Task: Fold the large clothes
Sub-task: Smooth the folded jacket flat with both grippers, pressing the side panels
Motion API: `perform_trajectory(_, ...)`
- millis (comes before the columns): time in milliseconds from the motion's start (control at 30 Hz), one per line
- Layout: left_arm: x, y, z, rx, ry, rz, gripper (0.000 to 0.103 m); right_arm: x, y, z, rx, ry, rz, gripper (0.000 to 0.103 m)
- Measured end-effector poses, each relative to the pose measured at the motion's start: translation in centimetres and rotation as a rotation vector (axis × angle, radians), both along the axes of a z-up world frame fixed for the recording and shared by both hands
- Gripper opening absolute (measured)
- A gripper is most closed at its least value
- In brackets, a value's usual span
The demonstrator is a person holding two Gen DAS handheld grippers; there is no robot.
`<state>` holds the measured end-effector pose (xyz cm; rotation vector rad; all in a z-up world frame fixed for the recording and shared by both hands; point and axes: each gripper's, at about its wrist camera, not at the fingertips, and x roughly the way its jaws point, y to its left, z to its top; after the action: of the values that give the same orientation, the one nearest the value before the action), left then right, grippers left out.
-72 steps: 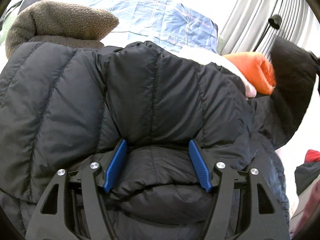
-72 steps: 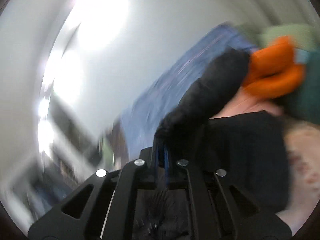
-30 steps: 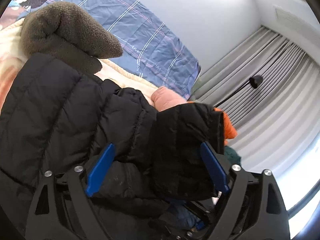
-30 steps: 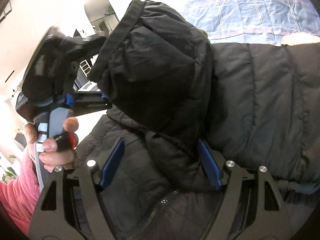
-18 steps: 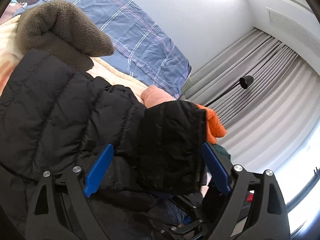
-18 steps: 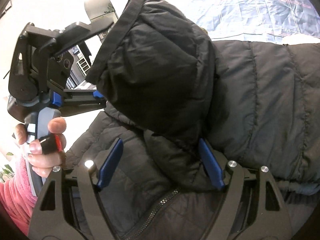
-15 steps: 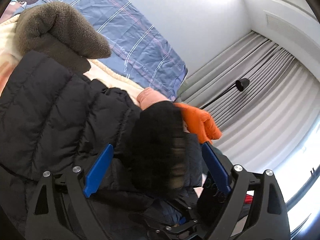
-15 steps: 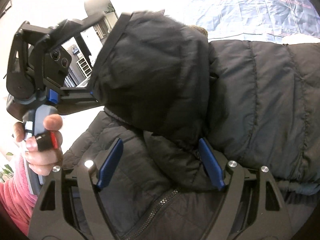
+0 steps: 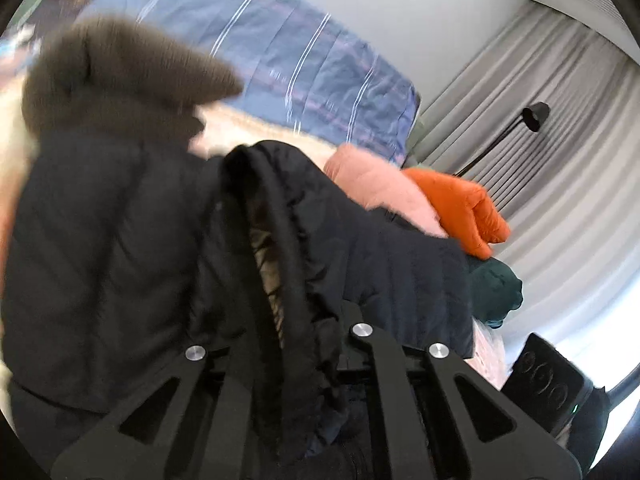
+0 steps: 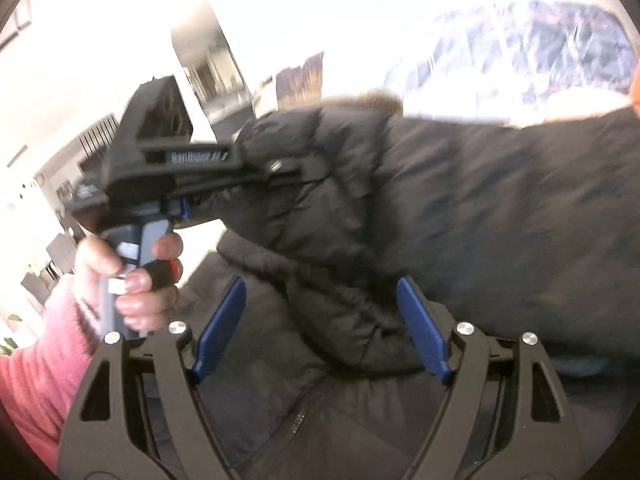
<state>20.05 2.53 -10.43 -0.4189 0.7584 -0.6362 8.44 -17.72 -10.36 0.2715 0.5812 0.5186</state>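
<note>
Folding was judged to be at an early-to-middle stage. The black puffer jacket (image 9: pixel 100 248) lay spread on the bed (image 9: pixel 256 128), bunched and uneven, with its sleeve (image 9: pixel 360 240) brought across the body but not laid flat; squaring the body and the final folds were judged outstanding.

Left gripper (image 9: pixel 280 316): its arms stood close together with a ruffled edge of the sleeve between them. The blue pads were hidden by fabric, so the clamp on that edge was inferred from the narrow arm spacing. Right gripper (image 10: pixel 320 328): its jaws stood wide apart, with a hump of jacket fabric between the blue pads (image 10: pixel 218 328) but nothing pinched.

Left wrist view only: a brown fleece garment (image 9: pixel 120 76) beyond the jacket, a blue striped cover (image 9: pixel 300 64), a pink garment (image 9: pixel 380 188), an orange puffer garment (image 9: pixel 460 204) and a dark green item (image 9: pixel 496 284) at the far side, grey curtains (image 9: pixel 560 140) and a floor lamp (image 9: pixel 536 112).

Right wrist view only: the left gripper from outside (image 10: pixel 176 168), its nose buried in jacket fabric; the person's left hand (image 10: pixel 128 276) on the handle; a pink cuff (image 10: pixel 36 360); and the jacket's zip (image 10: pixel 300 420) running below the open jaws. Both views were motion-blurred.
</note>
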Motion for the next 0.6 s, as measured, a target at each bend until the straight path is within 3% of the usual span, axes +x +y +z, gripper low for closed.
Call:
perform_trajectory(133,-1.0,3.4,4.4,0.064,-0.089,0.051,0.007,-1.9,-4.6,1.3,0.16,-0.048,-0.08,0.079)
perform_trajectory(233,-0.8,6.3,3.5,0.213,-0.084,0.157,0.025,-2.8,-7.9,0.9,0.246,-0.04,-0.189,0.079)
perform_trajectory(267,-0.6,7.0,2.6,0.257,-0.067,0.198,0.037,-2.7,-8.6,0.6,0.236,-0.023,-0.236,0.079)
perform_trajectory(300,0.1,8.1,0.6,0.304,-0.01,0.25,0.043,-2.2,-9.2,-0.2,0.207,0.02,-0.312,0.079)
perform_trajectory(333,0.4,8.8,-0.7,0.315,0.031,0.266,0.043,-1.7,-9.4,-0.8,0.183,0.062,-0.362,0.079)
perform_trajectory(400,1.4,10.5,-4.5,0.331,0.161,0.319,0.047,-0.3,-9.3,-3.0,0.127,0.184,-0.436,0.064)
perform_trajectory(433,1.3,11.4,-5.7,0.307,0.182,0.349,0.05,0.0,-9.0,-3.4,0.111,0.201,-0.44,0.061)
perform_trajectory(500,0.8,12.3,-5.7,0.264,0.172,0.38,0.052,-0.2,-7.8,-3.0,0.037,0.184,-0.44,0.06)
perform_trajectory(600,-0.2,11.0,-2.9,0.327,0.063,0.414,0.052,-0.9,-6.3,-1.5,-0.002,0.123,-0.419,0.06)
